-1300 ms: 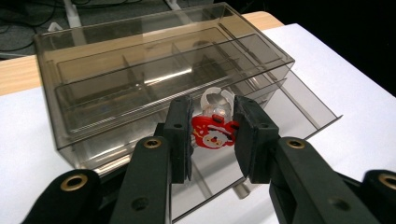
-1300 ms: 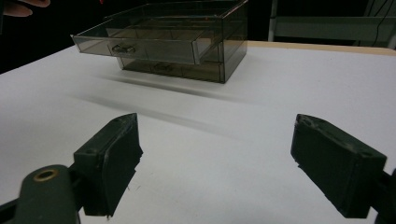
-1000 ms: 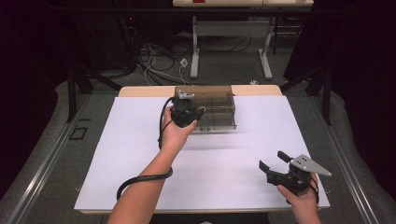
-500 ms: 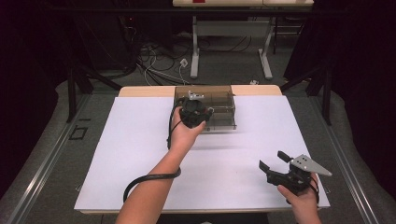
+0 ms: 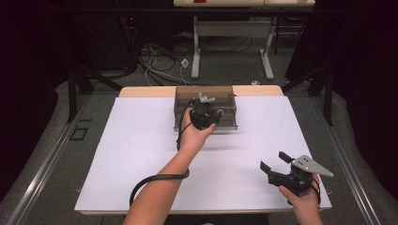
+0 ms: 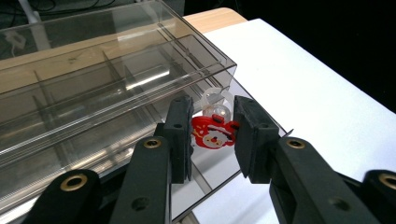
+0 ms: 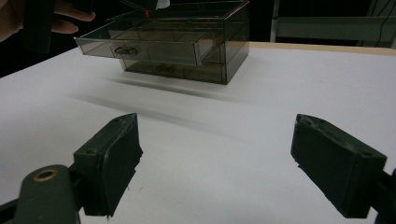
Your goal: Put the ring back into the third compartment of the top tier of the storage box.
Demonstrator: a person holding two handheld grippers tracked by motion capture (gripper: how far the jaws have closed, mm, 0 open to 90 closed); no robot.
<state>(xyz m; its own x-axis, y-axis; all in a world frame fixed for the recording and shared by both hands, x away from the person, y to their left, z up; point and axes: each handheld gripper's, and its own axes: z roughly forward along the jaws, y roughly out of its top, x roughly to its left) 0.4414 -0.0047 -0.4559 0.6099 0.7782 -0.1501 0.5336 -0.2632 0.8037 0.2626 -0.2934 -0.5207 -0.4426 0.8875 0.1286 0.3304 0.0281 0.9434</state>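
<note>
Left gripper (image 6: pixel 212 133) clamped on small red charm (image 6: pixel 212 134), held over open top drawer (image 6: pixel 140 116) of clear box (image 5: pixel 205 99) at desk's (image 5: pixel 141 154) far edge. Right gripper (image 7: pixel 215 163) apart, idle near right corner. Risk: thin grip; charm may slip and miss the compartment.

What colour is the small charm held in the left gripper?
Mostly red with some white, seen best in the left gripper view: charm, left gripper.

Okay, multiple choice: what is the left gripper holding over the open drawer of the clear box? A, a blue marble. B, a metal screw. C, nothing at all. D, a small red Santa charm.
D: in the left gripper view, the left gripper is closed on a small red Santa charm above the open drawer of the clear box.
</note>
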